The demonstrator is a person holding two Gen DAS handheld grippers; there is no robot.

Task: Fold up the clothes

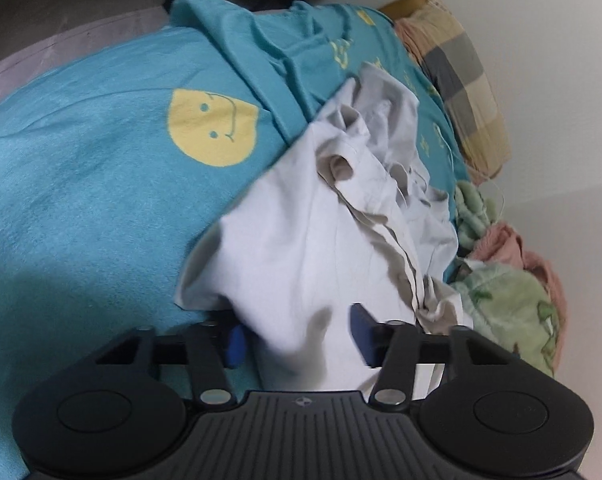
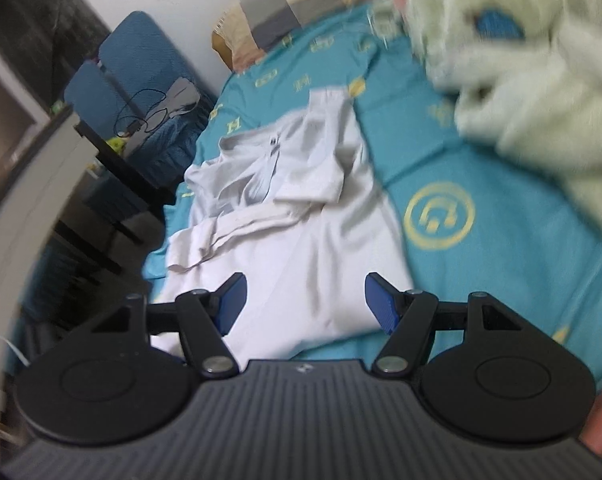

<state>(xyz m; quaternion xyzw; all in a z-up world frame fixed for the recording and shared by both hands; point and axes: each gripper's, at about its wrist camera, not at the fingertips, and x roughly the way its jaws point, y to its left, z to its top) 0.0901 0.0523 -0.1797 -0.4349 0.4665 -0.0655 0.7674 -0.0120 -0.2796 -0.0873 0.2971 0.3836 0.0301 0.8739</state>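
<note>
White cotton fills the gap between both pairs of jaws: we see the white shirt (image 1: 301, 248) lying rumpled on the teal bedspread (image 1: 81, 200). Our left gripper (image 1: 297, 340) stands wide, cloth bunched between its blue pads without being pinched. Our right gripper (image 2: 305, 300) is spread wide too, above the shirt's hem. Only the right view shows a blue chair (image 2: 133, 64) with cables beyond the jaws; only the left shows a yellow smiley print (image 1: 213, 132). No writing is legible.
</note>
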